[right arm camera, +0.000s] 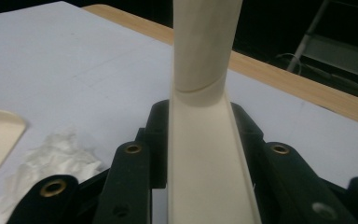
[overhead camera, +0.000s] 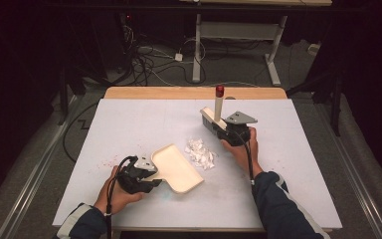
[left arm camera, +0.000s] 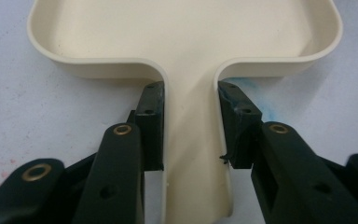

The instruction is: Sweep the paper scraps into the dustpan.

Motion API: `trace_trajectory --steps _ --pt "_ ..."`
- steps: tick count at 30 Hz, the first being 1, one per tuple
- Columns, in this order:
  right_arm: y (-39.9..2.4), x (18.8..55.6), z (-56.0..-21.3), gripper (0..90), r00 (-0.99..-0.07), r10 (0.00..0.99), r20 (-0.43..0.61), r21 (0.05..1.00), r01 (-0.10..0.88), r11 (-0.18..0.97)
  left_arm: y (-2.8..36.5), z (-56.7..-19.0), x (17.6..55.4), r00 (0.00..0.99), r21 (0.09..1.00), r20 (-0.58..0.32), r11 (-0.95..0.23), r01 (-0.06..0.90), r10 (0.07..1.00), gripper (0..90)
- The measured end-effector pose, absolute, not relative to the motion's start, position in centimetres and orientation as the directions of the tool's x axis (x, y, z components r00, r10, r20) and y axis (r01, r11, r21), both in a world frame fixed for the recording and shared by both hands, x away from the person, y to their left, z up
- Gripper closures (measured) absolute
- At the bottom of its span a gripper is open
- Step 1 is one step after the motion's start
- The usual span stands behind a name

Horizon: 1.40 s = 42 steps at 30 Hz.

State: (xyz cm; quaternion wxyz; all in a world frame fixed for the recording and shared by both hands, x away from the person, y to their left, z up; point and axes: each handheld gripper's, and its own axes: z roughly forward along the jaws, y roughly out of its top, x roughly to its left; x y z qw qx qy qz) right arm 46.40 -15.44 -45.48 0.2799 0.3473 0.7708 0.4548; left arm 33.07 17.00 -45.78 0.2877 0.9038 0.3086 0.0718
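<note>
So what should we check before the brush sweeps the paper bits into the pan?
1. Left tool grips the dustpan by its handle: ok, jaws press on both sides of the handle.
2. Right tool holds the brush: ok, its handle is clamped between the jaws.
3. Paper scraps lie in one pile next to the pan: ok.
4. Pan rests flat on the table: ok, as far as the high view shows.
5. Pan's open edge faces the scraps: cannot tell.
6. Brush bristles touch the table: cannot tell.
</note>
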Motion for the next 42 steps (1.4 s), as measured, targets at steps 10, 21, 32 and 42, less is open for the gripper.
trace_trajectory --steps 10,21,32,42 --pt "-13.9 44.3 -46.3 66.8 -0.692 0.711 -0.126 0.892 0.234 0.386 17.0 -45.9 33.3 0.797 0.564 -0.056 -0.640 0.523 0.602 63.7" --pt "-12.8 41.3 -46.3 67.0 -0.753 0.651 -0.098 0.901 0.211 0.379 16.3 -45.9 33.9 0.791 0.552 -0.054 -0.643 0.532 0.609 63.7" --pt "-10.8 38.3 -46.4 67.2 -0.791 0.610 -0.047 0.911 0.216 0.350 15.6 -45.9 33.8 0.779 0.548 -0.053 -0.634 0.546 0.625 63.7" --pt "-8.5 36.5 -45.8 67.4 -0.826 0.553 -0.113 0.910 0.138 0.392 15.2 -45.8 33.4 0.763 0.548 -0.060 -0.617 0.564 0.644 63.7"
